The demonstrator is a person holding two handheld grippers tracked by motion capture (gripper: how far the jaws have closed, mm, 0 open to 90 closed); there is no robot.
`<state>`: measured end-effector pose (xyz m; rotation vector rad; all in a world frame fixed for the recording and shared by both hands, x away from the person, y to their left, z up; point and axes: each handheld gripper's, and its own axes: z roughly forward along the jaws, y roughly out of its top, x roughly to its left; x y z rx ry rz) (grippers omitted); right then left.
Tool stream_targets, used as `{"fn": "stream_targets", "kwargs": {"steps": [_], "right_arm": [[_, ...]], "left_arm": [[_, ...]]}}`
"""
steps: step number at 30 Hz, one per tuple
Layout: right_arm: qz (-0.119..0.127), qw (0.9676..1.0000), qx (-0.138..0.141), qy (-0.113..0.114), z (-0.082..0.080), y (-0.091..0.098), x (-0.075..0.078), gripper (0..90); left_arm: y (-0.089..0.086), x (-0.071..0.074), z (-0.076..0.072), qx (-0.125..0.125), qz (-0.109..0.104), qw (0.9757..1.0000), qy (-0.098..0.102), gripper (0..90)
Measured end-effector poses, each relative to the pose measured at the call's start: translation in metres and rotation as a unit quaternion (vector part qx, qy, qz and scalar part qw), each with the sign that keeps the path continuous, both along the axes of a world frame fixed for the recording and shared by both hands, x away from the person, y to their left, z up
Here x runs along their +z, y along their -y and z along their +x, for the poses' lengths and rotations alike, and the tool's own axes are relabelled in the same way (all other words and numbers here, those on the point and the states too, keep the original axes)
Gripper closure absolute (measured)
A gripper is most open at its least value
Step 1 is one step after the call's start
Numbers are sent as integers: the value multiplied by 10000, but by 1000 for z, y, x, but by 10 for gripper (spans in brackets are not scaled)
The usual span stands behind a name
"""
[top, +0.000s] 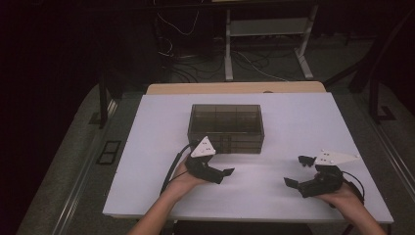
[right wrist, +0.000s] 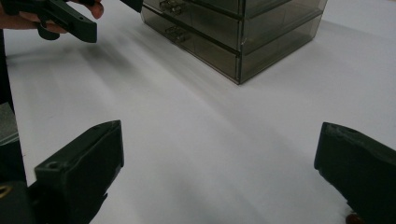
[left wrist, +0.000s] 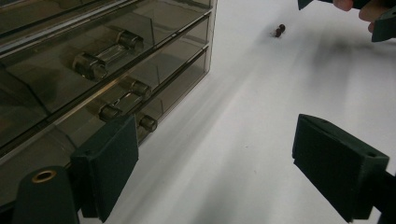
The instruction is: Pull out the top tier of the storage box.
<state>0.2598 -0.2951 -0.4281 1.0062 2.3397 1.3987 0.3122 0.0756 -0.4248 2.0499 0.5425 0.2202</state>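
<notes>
In the high view a smoky see-through drawer box [top: 226, 128] stands a little behind the middle of the white table [top: 293, 117], its drawer fronts facing the near edge. The left gripper [top: 221, 167] is held low just in front of the box's near left corner, its jaws pointing right along the drawer fronts. Those jaws stand apart with nothing between them. The right gripper [top: 299, 171] sits near the table's near right corner, well apart from the box, with its jaws spread wide and empty, pointing left toward the other hand.

In the left gripper view the drawer box [left wrist: 107, 65] rises at the left, its stacked drawers each with a clear bar handle [left wrist: 108, 52]. The left gripper [left wrist: 215, 163] has its jaws open over bare table; the left jaw lies just in front of the lowest drawer's handle, though whether it touches is unclear. A small dark object [left wrist: 279, 31] lies on the table farther off, too small to identify.

In the right gripper view the right gripper [right wrist: 217, 163] holds its jaws wide over bare table. The drawer box [right wrist: 243, 32] stands at the top, one corner turned toward the camera, and the left gripper [right wrist: 100, 18] shows at the upper left just in front of the drawers.
</notes>
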Motion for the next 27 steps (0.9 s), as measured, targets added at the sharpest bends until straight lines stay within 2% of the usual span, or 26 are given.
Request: {"fn": "stream_targets", "kwargs": {"steps": [8, 11, 16, 27], "right_arm": [[-32, 10000, -4, -21, 0, -1, -1, 9], [-42, 10000, 1, -23, 0, -1, -2, 9], [-38, 10000, -7, -13, 0, -1, -1, 9], [-42, 10000, -22, -15, 0, -1, -1, 10]], "left_arm": [[2, 0, -2, 58, 161, 9994, 302, 168], [1, 1, -3, 91, 288, 9984, 475, 168], [2, 2, -5, 78, 380, 9971, 657, 176], [4, 1, -7, 51, 592, 9938, 940, 174]]}}
